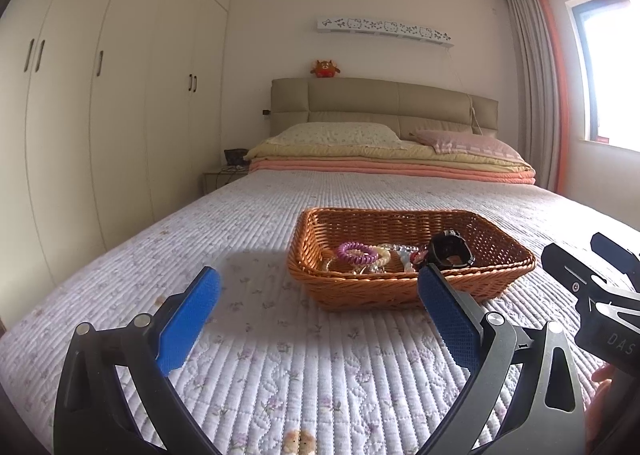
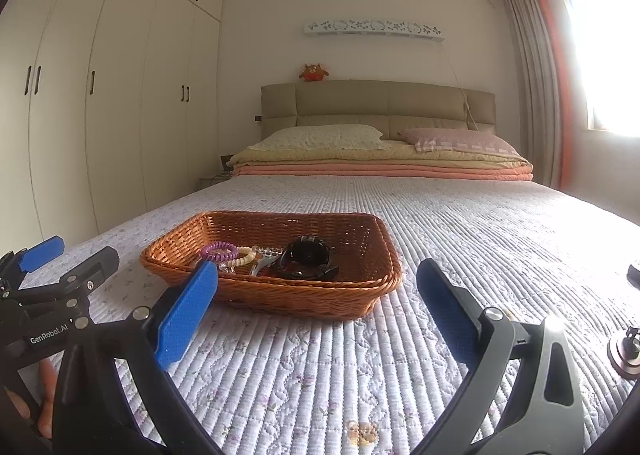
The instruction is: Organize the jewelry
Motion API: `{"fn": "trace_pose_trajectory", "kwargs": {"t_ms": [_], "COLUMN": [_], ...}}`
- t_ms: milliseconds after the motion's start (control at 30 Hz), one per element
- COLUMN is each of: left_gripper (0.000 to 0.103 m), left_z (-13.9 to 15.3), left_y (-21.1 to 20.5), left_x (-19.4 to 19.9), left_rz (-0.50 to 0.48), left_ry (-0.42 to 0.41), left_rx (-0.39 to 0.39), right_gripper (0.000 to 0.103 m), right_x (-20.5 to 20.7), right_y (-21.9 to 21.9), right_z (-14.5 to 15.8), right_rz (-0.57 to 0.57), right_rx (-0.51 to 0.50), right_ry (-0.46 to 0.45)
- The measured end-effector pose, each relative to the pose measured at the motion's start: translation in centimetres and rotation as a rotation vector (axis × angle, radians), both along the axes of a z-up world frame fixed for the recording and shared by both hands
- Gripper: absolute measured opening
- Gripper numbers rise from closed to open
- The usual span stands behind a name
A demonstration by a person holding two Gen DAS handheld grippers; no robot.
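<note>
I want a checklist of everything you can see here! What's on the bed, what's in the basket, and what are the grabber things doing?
Surface: quilted floral bedspread, flat; basket sits on it.
Job's things: wicker basket holding a purple spiral hair tie, a cream bead bracelet, clear beads and a black watch, all piled together.
Clutter: round metallic object at the right edge of the bed, unclear what.
Grippers: left gripper open, empty, short of the basket; right gripper open, empty.
Cables: thin cord hanging down the wall to the headboard.
Surroundings: folded blankets, two pillows, plush toy on headboard, white wardrobe, curtained window.
</note>
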State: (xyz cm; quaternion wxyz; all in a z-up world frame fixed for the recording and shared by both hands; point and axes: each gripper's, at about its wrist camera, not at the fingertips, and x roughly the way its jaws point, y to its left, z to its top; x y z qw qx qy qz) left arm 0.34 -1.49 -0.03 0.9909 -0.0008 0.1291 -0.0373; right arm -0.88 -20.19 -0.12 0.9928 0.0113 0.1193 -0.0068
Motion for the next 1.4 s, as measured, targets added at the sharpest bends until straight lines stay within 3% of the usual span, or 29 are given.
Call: {"fn": "trace_pose_trajectory", "kwargs": {"t_ms": [1400], "left_gripper": [0.096], "left_z": [-0.21], "left_y": [-0.04], "left_x": [0.34], "left_rz": [-0.002], "left_ry": [0.022], "left_rx": [0.002], "right_gripper": [0.095], "right_x": [0.52], "right_y": [-0.07], "right_z": [-0.06], "right_rz": [0.001], "right_rx": [0.000], "right_ry": [0.018]}}
